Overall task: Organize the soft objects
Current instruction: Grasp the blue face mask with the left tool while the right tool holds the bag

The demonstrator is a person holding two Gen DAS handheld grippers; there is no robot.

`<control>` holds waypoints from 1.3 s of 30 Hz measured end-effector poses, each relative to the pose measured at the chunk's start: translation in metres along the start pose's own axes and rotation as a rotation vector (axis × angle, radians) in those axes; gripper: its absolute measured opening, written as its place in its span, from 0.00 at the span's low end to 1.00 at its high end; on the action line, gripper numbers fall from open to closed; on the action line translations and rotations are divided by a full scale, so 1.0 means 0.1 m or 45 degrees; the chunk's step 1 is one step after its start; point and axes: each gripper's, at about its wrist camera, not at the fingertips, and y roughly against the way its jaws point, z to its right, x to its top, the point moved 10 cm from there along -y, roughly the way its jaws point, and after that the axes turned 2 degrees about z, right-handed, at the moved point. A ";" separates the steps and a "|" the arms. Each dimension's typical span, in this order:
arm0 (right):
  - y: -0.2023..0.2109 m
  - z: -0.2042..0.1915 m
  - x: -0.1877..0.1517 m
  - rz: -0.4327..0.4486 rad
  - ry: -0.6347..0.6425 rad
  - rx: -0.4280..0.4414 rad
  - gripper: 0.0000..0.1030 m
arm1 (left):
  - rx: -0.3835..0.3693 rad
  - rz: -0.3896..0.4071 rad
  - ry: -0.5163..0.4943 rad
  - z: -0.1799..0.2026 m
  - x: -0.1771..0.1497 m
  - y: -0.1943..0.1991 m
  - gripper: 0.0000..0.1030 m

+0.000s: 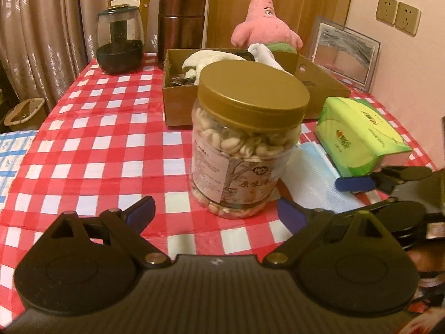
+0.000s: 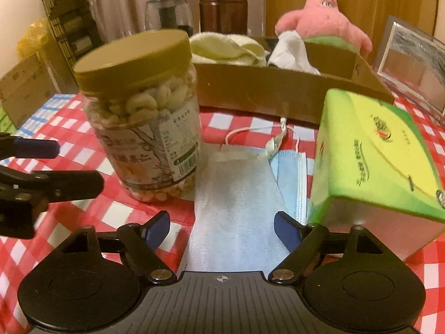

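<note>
The blue face mask (image 2: 236, 194) lay flat on the red-and-white checked tablecloth (image 2: 83, 211), between the cashew jar (image 2: 144, 128) and the green tissue pack (image 2: 372, 167), its white ear loop trailing toward the cardboard box (image 2: 278, 86) behind it. The right gripper (image 2: 222, 225) hovered directly over the near end of the mask with its blue-tipped fingers (image 2: 157, 226) spread wide, one to each side of the fabric, gripping nothing; whether the tips touched the mask could not be told. The left gripper (image 1: 215, 208) was likewise spread open and empty, aimed at the gold-lidded jar, which stood just beyond its fingers and apart from them. Inside the box sat a cream towel (image 2: 228, 47) and a white cloth (image 2: 289, 50), and a pink starfish plush (image 2: 319, 19) stood behind the box's far wall. The right wrist view showed the mask in full, plus the left gripper's fingers entering from the left edge near the jar. The left wrist view showed only a corner of the mask beside the jar, but took in more of the table: a dark glass jar (image 1: 119, 41), a brown canister (image 1: 180, 27), a framed picture (image 1: 345, 53) by the wall, and the right gripper's fingers beside the tissue pack.
</note>
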 end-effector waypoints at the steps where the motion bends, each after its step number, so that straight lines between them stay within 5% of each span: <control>1: -0.02 0.01 -0.01 -0.005 -0.003 -0.006 0.77 | -0.001 0.000 0.005 0.00 0.00 0.00 0.91; 5: 0.01 0.06 0.01 0.012 -0.012 -0.045 0.53 | -0.006 0.005 0.019 0.00 0.01 0.01 0.91; 10: 0.05 0.23 0.03 0.014 -0.058 -0.107 0.02 | -0.014 -0.003 0.010 0.04 -0.01 0.00 0.91; 25: 0.64 -0.01 0.03 0.127 -0.021 -0.001 0.01 | -0.045 -0.033 0.000 0.13 -0.08 -0.01 0.91; 39: 1.43 0.50 -0.15 0.178 -0.161 -0.161 0.01 | -0.205 -0.074 -0.005 0.79 -0.17 -0.12 0.86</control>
